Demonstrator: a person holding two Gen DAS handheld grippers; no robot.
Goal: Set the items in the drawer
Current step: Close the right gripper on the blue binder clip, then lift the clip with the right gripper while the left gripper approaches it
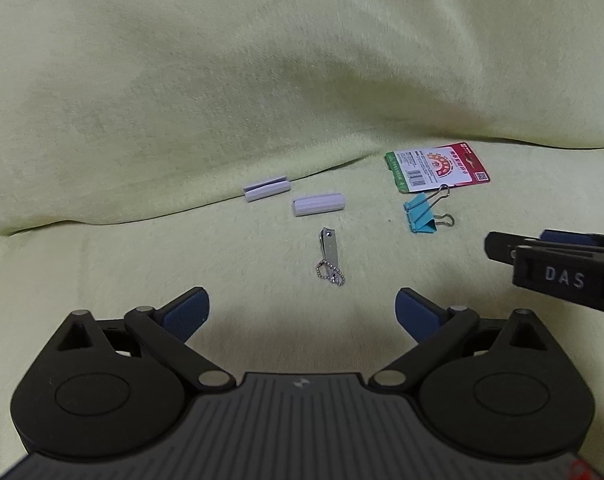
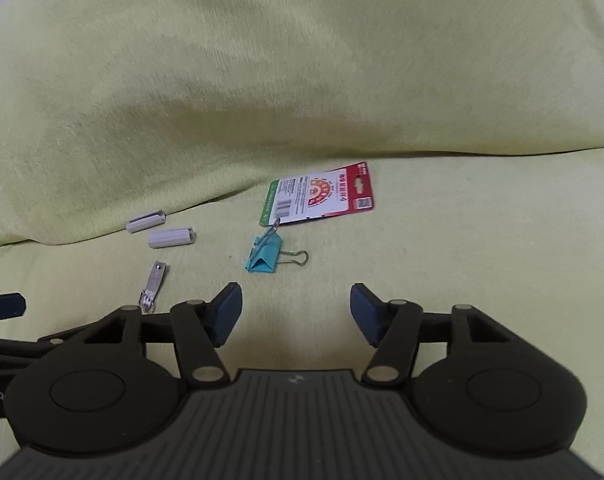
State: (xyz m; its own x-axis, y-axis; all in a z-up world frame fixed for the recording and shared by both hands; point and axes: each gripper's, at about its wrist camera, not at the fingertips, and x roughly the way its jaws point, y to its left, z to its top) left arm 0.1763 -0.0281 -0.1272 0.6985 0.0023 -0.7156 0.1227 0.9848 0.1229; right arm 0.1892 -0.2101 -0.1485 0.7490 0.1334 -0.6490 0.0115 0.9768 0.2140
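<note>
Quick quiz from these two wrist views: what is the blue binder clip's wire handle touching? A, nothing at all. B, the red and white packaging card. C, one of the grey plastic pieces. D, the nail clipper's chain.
B: one wire handle of the blue binder clip reaches up onto the lower edge of the red and white packaging card; the nail clipper and the grey plastic pieces lie apart to its left.

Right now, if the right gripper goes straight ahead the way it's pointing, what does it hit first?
Probably the blue binder clip. It lies just ahead of the open right gripper, slightly left of its centre line, with the red and white card behind it. Depth is hard to judge here.
</note>
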